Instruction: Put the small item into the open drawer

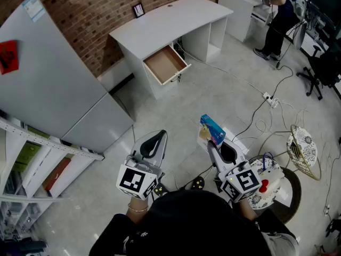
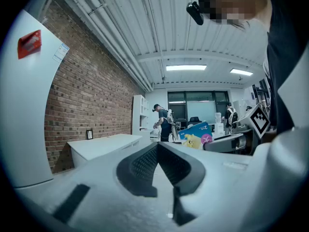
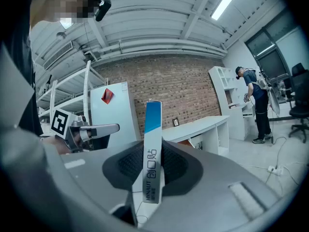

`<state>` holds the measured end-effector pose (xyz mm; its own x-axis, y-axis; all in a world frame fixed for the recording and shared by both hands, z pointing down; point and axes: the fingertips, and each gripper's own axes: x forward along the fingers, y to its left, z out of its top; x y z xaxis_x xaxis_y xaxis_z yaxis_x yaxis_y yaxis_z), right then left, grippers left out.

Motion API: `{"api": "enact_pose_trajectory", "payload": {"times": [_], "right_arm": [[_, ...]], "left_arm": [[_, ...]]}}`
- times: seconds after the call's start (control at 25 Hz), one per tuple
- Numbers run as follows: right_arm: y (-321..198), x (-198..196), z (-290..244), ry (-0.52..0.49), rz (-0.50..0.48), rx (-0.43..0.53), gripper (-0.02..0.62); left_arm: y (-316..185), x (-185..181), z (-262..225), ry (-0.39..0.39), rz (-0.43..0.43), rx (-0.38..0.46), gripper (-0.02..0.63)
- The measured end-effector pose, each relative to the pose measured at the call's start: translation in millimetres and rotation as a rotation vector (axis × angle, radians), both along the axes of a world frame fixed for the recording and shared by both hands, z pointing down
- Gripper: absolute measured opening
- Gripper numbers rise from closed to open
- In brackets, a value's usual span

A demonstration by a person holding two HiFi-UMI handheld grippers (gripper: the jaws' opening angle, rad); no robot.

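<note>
Brick wall [image 1: 96, 15], grey cabinet [image 1: 45, 84]

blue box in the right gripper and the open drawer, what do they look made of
Blue box: probably thin printed cardboard with a slight sheen, judging by its flat, sharply folded edges and the lettering printed on the narrow side.
Drawer: the front is matte white, painted or laminated like the desk. The inside is plain tan, likely wood or fibreboard, though no grain shows.

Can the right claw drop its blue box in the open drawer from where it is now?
Probably not yet. The right claw holds the blue box, but the open drawer is far across the floor. Nothing seems to block the way, so walking closer should do it.
</note>
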<state>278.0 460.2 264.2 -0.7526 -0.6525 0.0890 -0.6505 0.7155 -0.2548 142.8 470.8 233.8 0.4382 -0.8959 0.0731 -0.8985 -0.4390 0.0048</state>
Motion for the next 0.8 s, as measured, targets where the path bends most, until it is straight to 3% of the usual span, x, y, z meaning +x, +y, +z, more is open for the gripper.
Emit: {"api": "enact_pose_trajectory", "payload": {"times": [0.8], "right_arm": [[-26.9,71.1,8.3,-0.01,0.032,0.004,0.095]], "left_arm": [[-25.0,65.6,9.4,-0.021,0.02,0.001,-0.009]]}}
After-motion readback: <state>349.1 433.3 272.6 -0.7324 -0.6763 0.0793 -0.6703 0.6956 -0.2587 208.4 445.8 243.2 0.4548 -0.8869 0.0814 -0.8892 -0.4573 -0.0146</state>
